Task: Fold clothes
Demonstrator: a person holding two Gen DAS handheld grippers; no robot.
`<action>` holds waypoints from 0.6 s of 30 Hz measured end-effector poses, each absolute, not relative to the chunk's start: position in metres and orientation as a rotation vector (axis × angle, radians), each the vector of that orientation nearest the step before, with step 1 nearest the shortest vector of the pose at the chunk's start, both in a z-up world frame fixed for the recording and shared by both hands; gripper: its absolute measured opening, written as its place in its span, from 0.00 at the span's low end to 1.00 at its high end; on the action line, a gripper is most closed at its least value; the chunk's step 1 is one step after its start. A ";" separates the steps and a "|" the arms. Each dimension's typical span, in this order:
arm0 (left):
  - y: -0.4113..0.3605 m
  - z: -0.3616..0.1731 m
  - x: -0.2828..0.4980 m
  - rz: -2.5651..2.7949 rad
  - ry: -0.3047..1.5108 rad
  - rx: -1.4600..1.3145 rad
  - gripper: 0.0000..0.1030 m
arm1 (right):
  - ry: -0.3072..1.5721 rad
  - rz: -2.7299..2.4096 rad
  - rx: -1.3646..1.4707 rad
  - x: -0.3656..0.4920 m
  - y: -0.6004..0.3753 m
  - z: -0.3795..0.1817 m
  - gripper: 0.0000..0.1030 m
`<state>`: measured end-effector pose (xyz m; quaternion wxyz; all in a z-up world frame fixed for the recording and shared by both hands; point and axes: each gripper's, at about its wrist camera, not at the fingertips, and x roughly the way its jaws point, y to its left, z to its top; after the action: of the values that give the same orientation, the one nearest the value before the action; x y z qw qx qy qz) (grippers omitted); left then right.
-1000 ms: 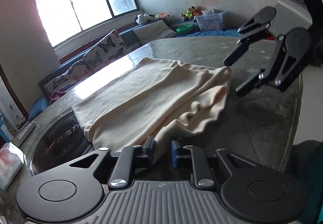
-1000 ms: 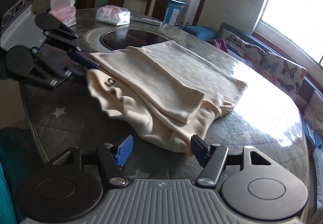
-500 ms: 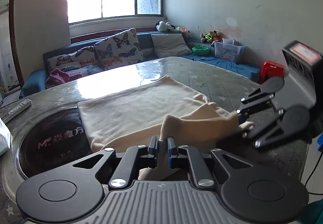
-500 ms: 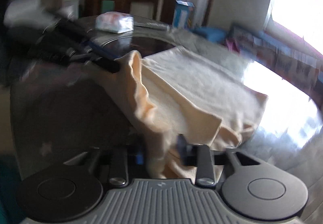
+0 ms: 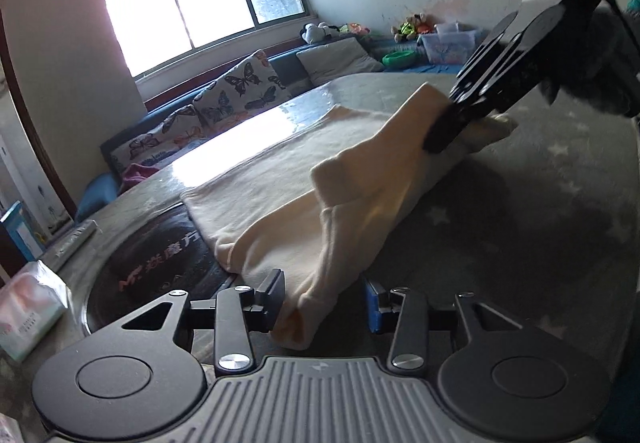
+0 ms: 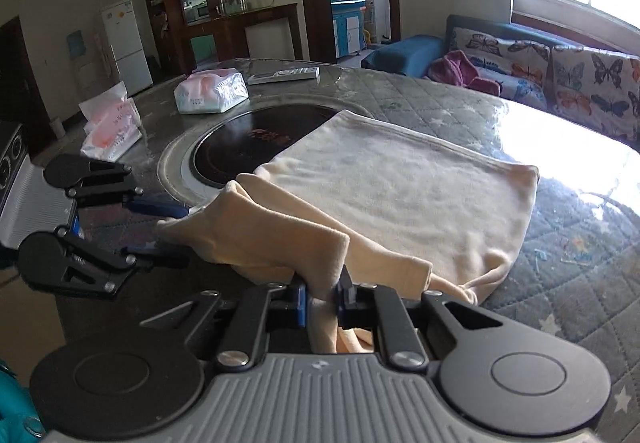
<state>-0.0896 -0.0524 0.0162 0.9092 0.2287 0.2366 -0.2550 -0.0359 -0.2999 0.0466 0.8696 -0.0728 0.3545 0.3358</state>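
A cream garment (image 5: 304, 199) lies partly folded on the quilted round table (image 5: 540, 211); it also shows in the right wrist view (image 6: 404, 187). My left gripper (image 5: 326, 301) is open, its fingers on either side of the garment's near corner, which droops between them. It also shows in the right wrist view (image 6: 172, 227), open beside the lifted fold. My right gripper (image 6: 323, 299) is shut on a bunched fold of the garment and holds it raised. In the left wrist view the right gripper (image 5: 448, 127) clamps the far end of the fold.
A dark round hotplate (image 6: 248, 143) sits in the table's middle, partly under the garment. Tissue packs (image 6: 210, 91) (image 6: 112, 127) and a remote (image 6: 286, 74) lie beyond it. A sofa with butterfly cushions (image 5: 224, 103) runs under the window.
My left gripper has opened and let go of the garment's corner. My right gripper has closed on the fold and holds it up. Both views have swung.
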 end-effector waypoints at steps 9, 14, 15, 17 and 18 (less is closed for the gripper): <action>-0.047 0.023 -0.102 -0.587 0.441 0.487 0.11 | 0.678 0.704 -0.132 -0.060 -0.308 0.049 0.09; -0.040 0.042 -0.134 -0.639 0.455 0.430 0.11 | 0.657 0.730 -0.113 -0.092 -0.323 0.068 0.09; -0.038 0.047 -0.142 -0.652 0.460 0.416 0.11 | 0.655 0.739 -0.110 -0.102 -0.326 0.074 0.09; -0.035 0.056 -0.162 -0.680 0.472 0.387 0.11 | 0.659 0.756 -0.112 -0.120 -0.330 0.082 0.09; -0.034 0.062 -0.172 -0.697 0.484 0.363 0.11 | 0.662 0.761 -0.117 -0.130 -0.332 0.087 0.09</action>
<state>-0.1720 -0.0335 0.0618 0.8954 0.1752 0.2333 -0.3364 -0.1305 -0.3321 0.0871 0.8738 -0.0560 0.3170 0.3645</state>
